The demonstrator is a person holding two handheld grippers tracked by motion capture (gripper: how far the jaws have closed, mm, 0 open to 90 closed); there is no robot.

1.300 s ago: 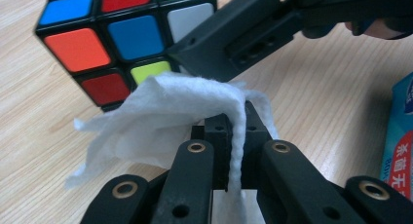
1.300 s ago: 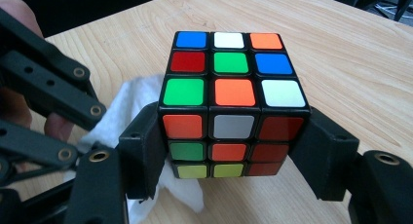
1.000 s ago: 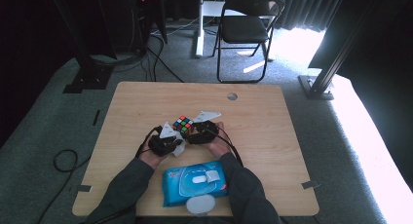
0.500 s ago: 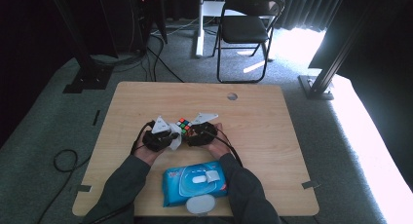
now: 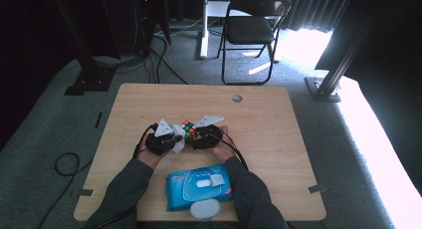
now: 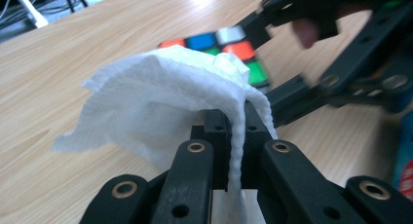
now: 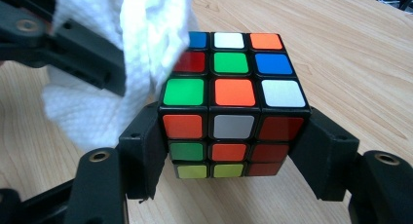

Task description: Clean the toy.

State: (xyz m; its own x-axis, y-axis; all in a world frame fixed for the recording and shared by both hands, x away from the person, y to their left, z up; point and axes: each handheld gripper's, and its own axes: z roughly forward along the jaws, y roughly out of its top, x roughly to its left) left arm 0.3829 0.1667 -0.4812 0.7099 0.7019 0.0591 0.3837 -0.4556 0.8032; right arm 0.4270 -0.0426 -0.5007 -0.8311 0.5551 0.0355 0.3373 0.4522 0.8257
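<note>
A: Where's the cube [image 7: 233,104] rn?

B: Mid table [image 5: 278,124], clamped in my right gripper [image 7: 233,153]. Fingers [image 7: 141,153] press its two opposite side faces, so it sits square and just off the wood. Left gripper [image 6: 237,131] is pinched tight on a white wipe [image 6: 160,100], which is draped on the cube's top edge.

A: Handling?

B: Cube's hard, light, slick stickers, and I reckon the layers could twist if I squeeze off-centre, so grip stays on flat middle faces. Wipe's limp and thin, tears easy imo; I hold it by a bunched fold. Blue wipe pack [image 5: 199,188] sits near me.
</note>
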